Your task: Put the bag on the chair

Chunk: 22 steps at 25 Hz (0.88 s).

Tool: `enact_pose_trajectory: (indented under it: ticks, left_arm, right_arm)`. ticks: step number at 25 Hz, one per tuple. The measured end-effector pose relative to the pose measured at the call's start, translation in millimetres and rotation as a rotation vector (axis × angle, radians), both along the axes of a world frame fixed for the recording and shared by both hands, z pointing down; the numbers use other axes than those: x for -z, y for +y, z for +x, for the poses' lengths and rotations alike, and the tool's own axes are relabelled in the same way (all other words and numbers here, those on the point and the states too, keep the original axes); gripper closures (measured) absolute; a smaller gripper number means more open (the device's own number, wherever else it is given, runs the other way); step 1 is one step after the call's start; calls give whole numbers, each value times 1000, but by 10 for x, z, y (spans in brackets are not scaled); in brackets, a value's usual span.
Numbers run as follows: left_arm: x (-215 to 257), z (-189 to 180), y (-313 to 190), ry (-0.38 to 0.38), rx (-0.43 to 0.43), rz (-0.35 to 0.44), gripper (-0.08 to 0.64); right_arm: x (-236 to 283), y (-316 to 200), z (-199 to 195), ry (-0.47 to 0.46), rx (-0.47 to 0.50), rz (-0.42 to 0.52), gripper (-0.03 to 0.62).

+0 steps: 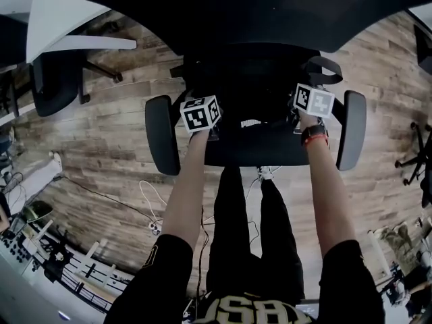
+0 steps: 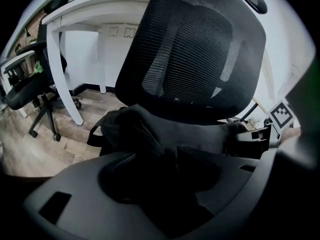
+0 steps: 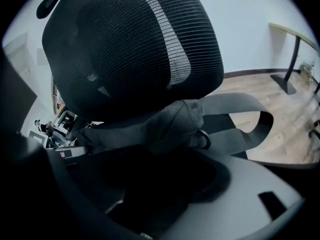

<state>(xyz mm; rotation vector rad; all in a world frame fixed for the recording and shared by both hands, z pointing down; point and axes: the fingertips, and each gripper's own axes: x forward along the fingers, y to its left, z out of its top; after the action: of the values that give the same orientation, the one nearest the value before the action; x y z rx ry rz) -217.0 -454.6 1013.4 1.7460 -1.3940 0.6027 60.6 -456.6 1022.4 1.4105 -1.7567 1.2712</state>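
Left tool point(image 1: 201, 113) and right tool point(image 1: 312, 100) (jaws apart, gripping nothing) flank the black bag point(image 2: 145, 131), which lies crosswise on the office chair point(image 1: 162, 140) seat between them.

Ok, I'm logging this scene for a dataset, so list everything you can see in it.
Office chair: one, black, centre.
Bag: one, black, on that chair's seat.
Second chair: one, black, far left by the desk.
Desk: one, white, upper left.
Cables: a few, white, on the wooden floor.
Watch: one, black and red, right wrist.
Left gripper: one, grey, jaws apart at the bag.
Right gripper: one, grey, jaws apart at the bag.
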Motion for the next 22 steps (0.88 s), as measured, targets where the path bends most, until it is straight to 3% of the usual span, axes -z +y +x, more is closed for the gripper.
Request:
enact_pose_trajectory:
  ticks: [3,7,12,19,22]
  left_arm:
    - [162,66,2,66,24,8,268]
    - [488,77,106,98,74,52,233]
    - [943,226,332,101,43,78,233]
    - [1867,467,397,112,-5,190,239]
    - [2346,529,459,101,-19,253,285]
  right_arm:
    - [96,70,3,5,7,-26,195]
    - [383,206,-67,12,46,-21,186]
    - [918,392,-105,-19,28,18,187]
    - [1794,403,-160,14,64,182,190]
    - [2251,427,-187,30,78,269,196]
